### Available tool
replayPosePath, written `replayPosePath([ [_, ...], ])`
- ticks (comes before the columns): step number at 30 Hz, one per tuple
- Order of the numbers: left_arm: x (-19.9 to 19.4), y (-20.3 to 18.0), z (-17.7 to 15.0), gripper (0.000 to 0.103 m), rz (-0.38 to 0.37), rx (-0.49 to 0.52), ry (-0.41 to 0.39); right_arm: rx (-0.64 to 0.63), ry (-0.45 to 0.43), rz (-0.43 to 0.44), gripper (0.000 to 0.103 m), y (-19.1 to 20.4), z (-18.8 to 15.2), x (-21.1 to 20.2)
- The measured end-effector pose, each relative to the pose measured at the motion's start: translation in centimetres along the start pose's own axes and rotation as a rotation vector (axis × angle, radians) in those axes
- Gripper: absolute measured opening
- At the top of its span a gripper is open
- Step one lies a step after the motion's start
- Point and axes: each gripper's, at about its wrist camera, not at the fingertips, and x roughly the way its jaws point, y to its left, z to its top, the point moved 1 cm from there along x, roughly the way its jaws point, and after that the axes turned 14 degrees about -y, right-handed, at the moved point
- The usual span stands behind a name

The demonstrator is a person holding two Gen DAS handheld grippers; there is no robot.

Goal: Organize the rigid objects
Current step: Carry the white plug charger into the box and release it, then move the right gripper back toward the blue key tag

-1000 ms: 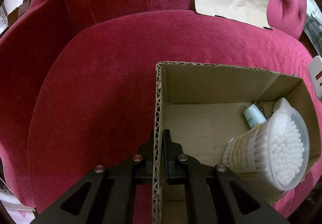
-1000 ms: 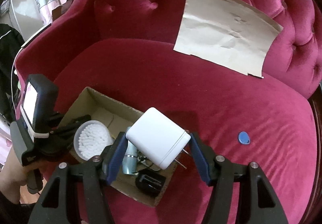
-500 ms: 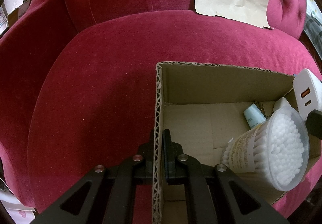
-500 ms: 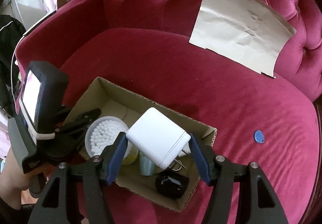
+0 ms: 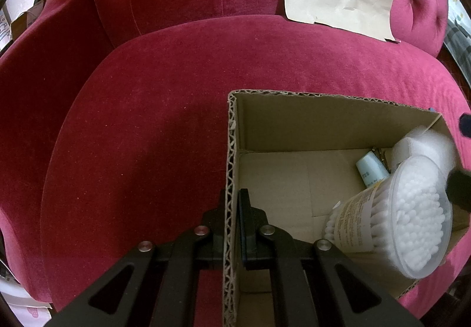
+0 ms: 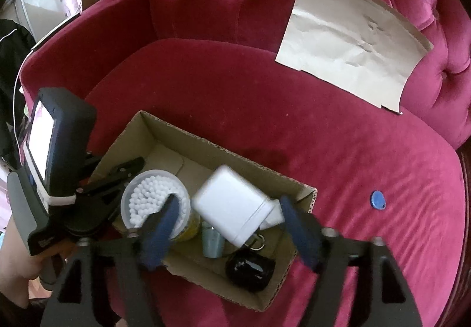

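Observation:
My left gripper (image 5: 232,197) is shut on the near left wall of the open cardboard box (image 5: 323,127), which sits on the red velvet seat. My right gripper (image 6: 229,203) hangs over the box's right end with its jaws opening. The white charger (image 6: 232,206) lies blurred between the blue pads, apart from both, tipping down into the box (image 6: 182,133). In the left wrist view the charger (image 5: 424,144) is a white smear at the box's far right corner. A tub of cotton swabs (image 6: 147,194), a small blue tube (image 6: 212,241) and a black rounded case (image 6: 250,268) lie inside.
A small blue tag (image 6: 378,200) rests on the seat to the right of the box. A creased sheet of tan paper (image 6: 350,47) leans against the tufted backrest. A person's hand (image 6: 17,253) holds the left gripper's handle at the lower left.
The right gripper carried the charger over the box and a little lower, then its jaws widened and the charger came off the pads. The left gripper kept its grip on the box wall.

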Motion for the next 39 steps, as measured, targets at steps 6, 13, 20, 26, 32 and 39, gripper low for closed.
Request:
replayPosePath([
  [6, 0.0, 0.0, -0.1, 0.005, 0.000, 0.000, -0.003, -0.006, -0.009, -0.025, 0.103, 0.0, 0.0, 0.0],
  [13, 0.0, 0.0, -0.1, 0.005, 0.000, 0.001, -0.003, 0.007, -0.018, -0.025, 0.103, -0.2, 0.2, -0.1],
  [20, 0.0, 0.0, -0.1, 0.005, 0.000, 0.001, -0.003, 0.011, -0.026, -0.029, 0.103, -0.4, 0.0, 0.0],
  [26, 0.0, 0.0, -0.1, 0.005, -0.001, 0.005, -0.002, 0.027, -0.044, -0.044, 0.103, -1.3, 0.5, -0.2],
  [32, 0.0, -0.1, -0.1, 0.005, 0.001, 0.004, -0.005, 0.071, -0.075, -0.068, 0.103, -3.3, 1.0, -0.8],
  [39, 0.0, -0.1, -0.1, 0.005, 0.000, 0.006, -0.005, 0.114, -0.104, -0.132, 0.103, -7.2, 1.4, -1.6],
])
